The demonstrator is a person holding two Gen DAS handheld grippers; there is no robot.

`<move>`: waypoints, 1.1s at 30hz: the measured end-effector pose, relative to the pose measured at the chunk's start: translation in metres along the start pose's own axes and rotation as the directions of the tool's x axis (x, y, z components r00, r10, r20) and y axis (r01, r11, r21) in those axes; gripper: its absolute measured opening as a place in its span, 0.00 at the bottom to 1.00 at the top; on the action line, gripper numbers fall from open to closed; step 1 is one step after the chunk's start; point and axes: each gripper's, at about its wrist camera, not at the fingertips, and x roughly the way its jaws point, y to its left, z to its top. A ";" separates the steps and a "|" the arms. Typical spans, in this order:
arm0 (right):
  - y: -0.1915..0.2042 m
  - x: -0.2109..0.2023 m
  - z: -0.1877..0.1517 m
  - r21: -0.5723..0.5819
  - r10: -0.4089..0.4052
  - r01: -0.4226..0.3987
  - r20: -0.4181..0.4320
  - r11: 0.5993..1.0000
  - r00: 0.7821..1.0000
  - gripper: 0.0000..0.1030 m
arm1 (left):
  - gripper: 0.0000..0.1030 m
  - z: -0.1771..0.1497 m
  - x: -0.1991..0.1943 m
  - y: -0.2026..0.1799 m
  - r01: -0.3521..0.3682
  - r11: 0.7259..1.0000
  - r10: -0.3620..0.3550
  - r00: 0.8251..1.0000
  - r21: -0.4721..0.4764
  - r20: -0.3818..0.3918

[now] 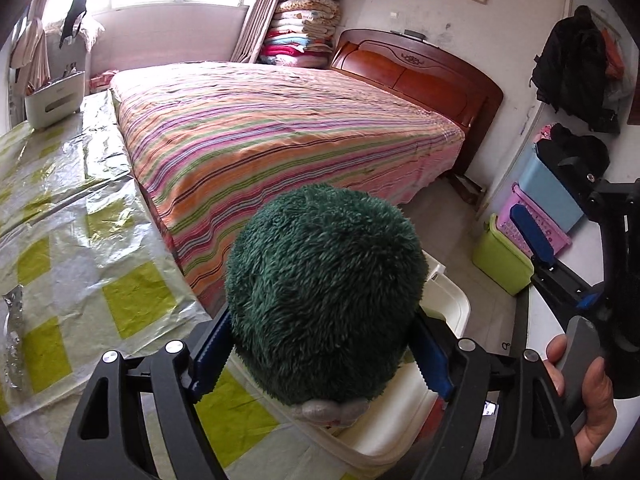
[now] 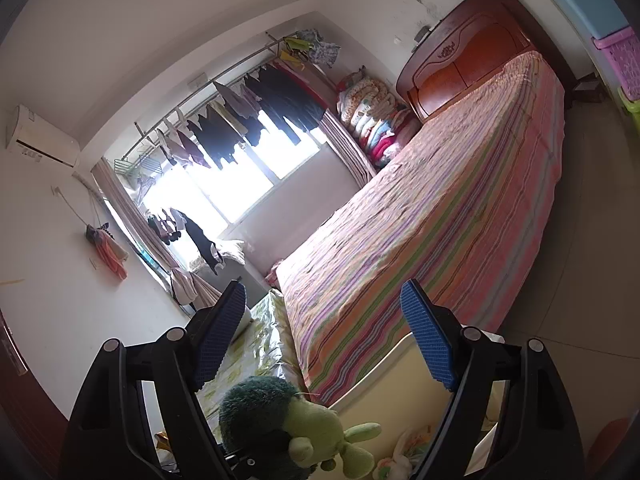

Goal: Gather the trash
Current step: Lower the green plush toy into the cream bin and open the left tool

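The striped bed [image 1: 288,136] fills the room ahead of you, with a foil-and-green-check sheet [image 1: 80,220] along its left edge. Your left gripper [image 1: 324,364] clamps the green plush toy [image 1: 324,300] between its blue pads, above the white bin [image 1: 452,308]. Your right gripper [image 2: 324,336] stands spread, holding nothing.

The right gripper [image 2: 324,332] fills the lower frame, its blue-padded jaws spread wide with nothing between them. Below them, at bottom centre, sits a green plush toy [image 2: 296,424] with a shaggy dark back. The striped bed [image 2: 440,216] runs diagonally toward the upper right.
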 end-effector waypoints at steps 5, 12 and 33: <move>0.002 0.001 -0.001 -0.003 0.005 -0.005 -0.002 1.000 1.000 0.77 | 0.78 -0.002 0.004 -0.008 -0.003 1.000 0.003 1.000 0.021 -0.016; 0.001 0.004 0.000 -0.004 0.012 -0.012 -0.016 1.000 1.000 0.77 | 0.80 0.000 -0.006 -0.011 -0.018 0.999 0.018 1.000 0.029 0.025; 0.027 0.035 -0.024 -0.092 0.078 -0.094 -0.161 0.991 0.984 0.77 | 0.85 0.018 -0.091 0.087 -0.159 0.964 0.199 0.962 -0.211 0.186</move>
